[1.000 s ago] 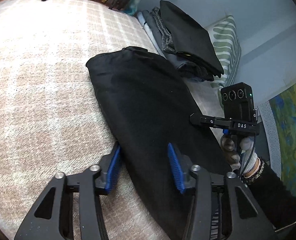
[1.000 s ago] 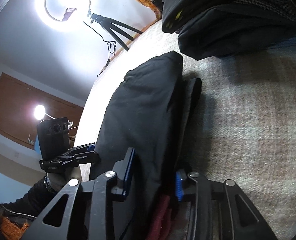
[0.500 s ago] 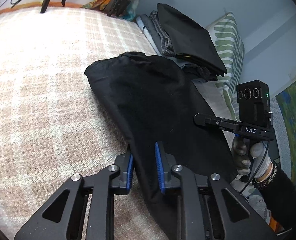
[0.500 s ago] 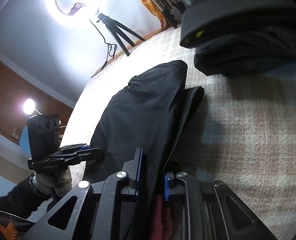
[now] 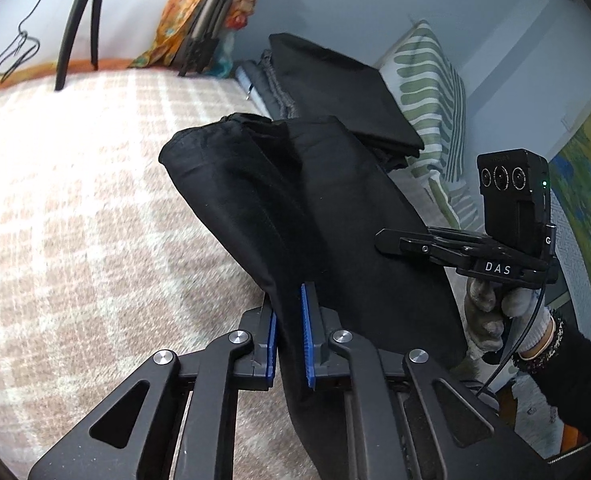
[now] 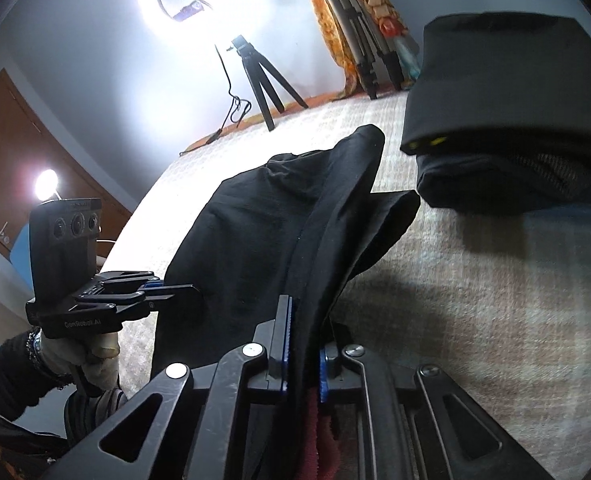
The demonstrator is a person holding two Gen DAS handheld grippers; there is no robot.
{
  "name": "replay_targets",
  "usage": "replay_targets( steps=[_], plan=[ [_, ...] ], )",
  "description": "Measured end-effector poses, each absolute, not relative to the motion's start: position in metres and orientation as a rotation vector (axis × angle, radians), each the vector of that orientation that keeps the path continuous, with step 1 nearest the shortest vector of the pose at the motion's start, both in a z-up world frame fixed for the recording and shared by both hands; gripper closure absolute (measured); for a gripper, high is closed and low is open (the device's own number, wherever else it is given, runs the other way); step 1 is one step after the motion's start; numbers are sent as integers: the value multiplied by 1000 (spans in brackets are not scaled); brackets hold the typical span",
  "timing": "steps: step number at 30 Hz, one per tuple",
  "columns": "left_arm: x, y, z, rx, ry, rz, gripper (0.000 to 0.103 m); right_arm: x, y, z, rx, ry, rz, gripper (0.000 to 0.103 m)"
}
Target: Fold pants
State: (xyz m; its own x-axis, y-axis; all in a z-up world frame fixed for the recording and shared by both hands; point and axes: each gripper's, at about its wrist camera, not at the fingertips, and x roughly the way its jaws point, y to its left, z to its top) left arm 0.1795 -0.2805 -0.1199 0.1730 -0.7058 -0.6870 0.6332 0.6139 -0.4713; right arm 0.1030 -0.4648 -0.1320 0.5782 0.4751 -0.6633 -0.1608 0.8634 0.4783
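Black pants (image 5: 315,208) lie lengthwise on a beige checked blanket (image 5: 75,200), near end lifted. My left gripper (image 5: 289,320) is shut on the pants' near left edge. My right gripper (image 6: 303,340) is shut on the near right edge of the pants (image 6: 263,232), and it shows at the right of the left wrist view (image 5: 379,236). The left gripper shows at the left of the right wrist view (image 6: 195,290). The pants' far end rests on the blanket (image 6: 495,300).
A stack of folded dark clothes (image 5: 335,92) sits beyond the pants, also in the right wrist view (image 6: 515,120). A striped green pillow (image 5: 435,100) lies behind it. A ring light on a tripod (image 6: 255,68) stands at the bed's far edge.
Both grippers closed on the near end of the pants and lifted it. The cloth now hangs between them and has bunched toward its far end.
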Motion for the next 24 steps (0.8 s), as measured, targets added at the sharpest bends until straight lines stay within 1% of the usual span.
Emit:
replay_targets(
  steps=[7,14,24],
  plan=[
    [190,-297,-94,-70,954,-993,95,100,-475,-96,343,802,343,96],
    [217,-324,-62,-76,870,-1026,95,111,-497,-60,315,730,295,96],
    [256,-380,-30,-53,792,-1081,95,134,-546,-34,332,662,222,96]
  ],
)
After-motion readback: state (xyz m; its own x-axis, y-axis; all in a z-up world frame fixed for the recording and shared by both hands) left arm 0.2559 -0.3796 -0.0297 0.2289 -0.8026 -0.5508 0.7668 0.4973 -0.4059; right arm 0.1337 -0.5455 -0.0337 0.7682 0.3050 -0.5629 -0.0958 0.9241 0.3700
